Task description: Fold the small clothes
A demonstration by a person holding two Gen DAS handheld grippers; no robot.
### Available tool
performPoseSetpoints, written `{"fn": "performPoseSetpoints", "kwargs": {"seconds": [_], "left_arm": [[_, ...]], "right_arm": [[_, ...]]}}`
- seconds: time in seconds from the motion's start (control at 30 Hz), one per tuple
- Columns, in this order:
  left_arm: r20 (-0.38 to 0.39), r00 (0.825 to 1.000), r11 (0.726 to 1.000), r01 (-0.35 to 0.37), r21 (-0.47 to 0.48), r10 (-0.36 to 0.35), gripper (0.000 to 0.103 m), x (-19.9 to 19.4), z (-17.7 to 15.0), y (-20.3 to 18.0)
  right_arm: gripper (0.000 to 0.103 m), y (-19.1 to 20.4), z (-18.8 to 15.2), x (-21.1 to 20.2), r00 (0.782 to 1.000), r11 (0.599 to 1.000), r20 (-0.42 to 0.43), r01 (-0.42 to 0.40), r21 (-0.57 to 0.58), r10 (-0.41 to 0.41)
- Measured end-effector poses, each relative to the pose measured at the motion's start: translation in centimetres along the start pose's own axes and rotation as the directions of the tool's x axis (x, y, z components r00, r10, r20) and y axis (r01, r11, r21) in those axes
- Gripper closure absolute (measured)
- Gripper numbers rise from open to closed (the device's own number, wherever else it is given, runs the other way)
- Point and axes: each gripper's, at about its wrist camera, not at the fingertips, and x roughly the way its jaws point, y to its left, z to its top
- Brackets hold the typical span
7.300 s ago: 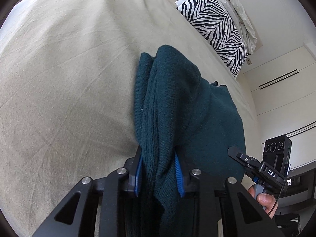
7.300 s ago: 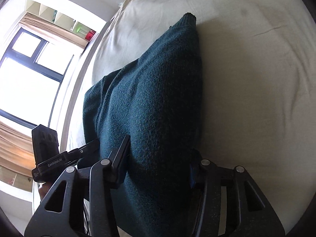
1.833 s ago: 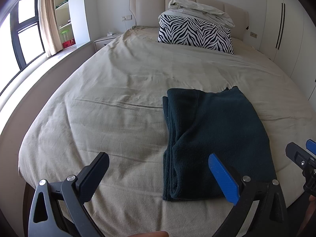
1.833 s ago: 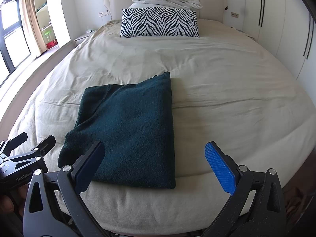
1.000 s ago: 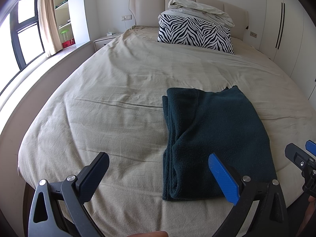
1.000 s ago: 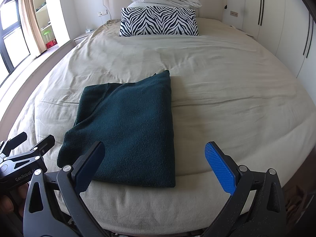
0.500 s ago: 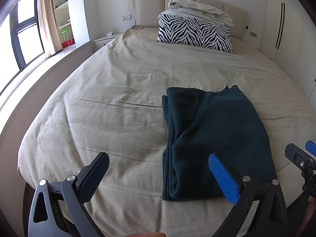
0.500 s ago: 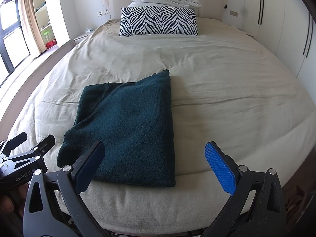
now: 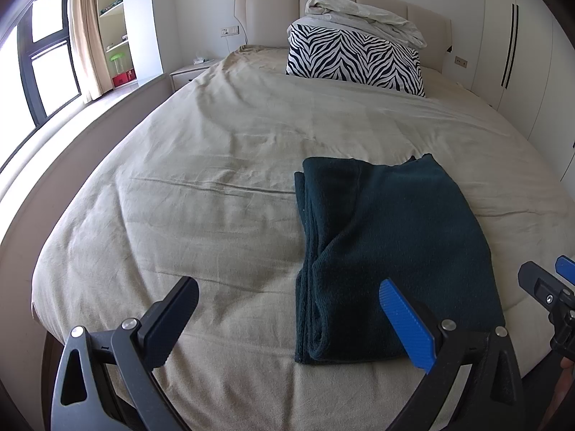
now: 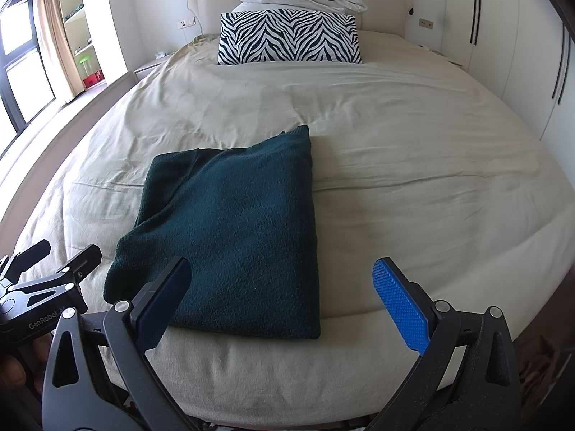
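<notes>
1. Both tongs gape wide and hold nothing: left tongs (image 9: 287, 318), right tongs (image 10: 284, 298), both drawn back at the foot of the bed (image 10: 413, 136).
2. The folded dark-green sweater (image 10: 233, 226) lies flat near the bed's foot edge, its long axis running toward the zebra pillow (image 10: 287, 37).
3. It sits ahead-right of the left tongs and ahead-left of the right, between them; the fold looks finished.
</notes>
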Motion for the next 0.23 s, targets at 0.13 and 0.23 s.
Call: {"fn": "performPoseSetpoints", "kwargs": {"seconds": [0.13,0.23], "left_arm": [[0.007,1.000,1.000,0.002,0.004,-0.002,0.000,0.00,-0.16,-0.04],[0.012,1.000,1.000,0.006,0.007,-0.006,0.000,-0.04,-0.41,-0.13]], "right_arm": [[0.000,0.01,-0.12,0.05,1.000,1.000,-0.001,-0.001,0.001,0.001],[0.000,-0.04,-0.18,0.08,1.000,1.000,-0.001,-0.001,0.001,0.001]]}}
